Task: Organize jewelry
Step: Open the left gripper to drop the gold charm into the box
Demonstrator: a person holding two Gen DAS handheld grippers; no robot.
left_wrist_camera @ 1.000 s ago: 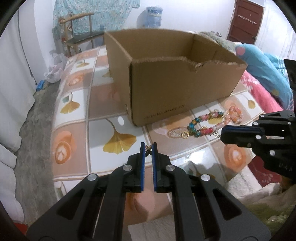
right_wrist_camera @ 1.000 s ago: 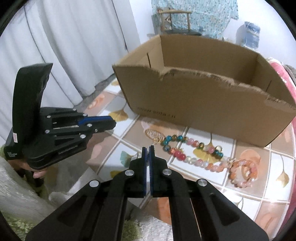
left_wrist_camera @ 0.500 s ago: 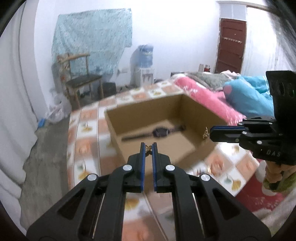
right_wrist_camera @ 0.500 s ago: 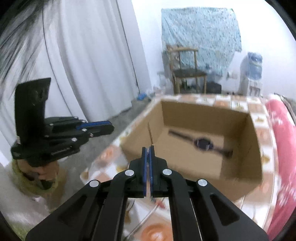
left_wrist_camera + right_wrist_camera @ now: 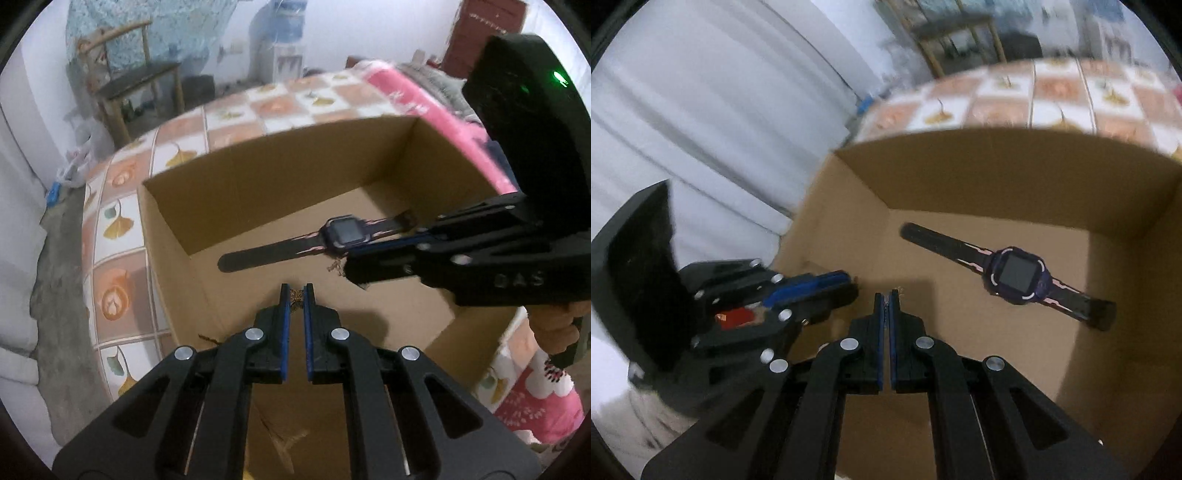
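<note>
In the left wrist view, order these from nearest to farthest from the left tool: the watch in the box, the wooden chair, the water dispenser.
From the left tool:
1. Watch, lying on the floor of the cardboard box, just ahead and slightly right.
2. Wooden chair, beyond the box, upper left by the wall.
3. Water dispenser, at the back wall, top centre; only a little farther than the chair.

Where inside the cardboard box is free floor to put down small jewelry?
Free: the cardboard box floor between the watch and the near wall, and the far left corner behind the strap. Crowded: the middle strip where the watch lies, and above it, where both hand-held grippers hover.
</note>
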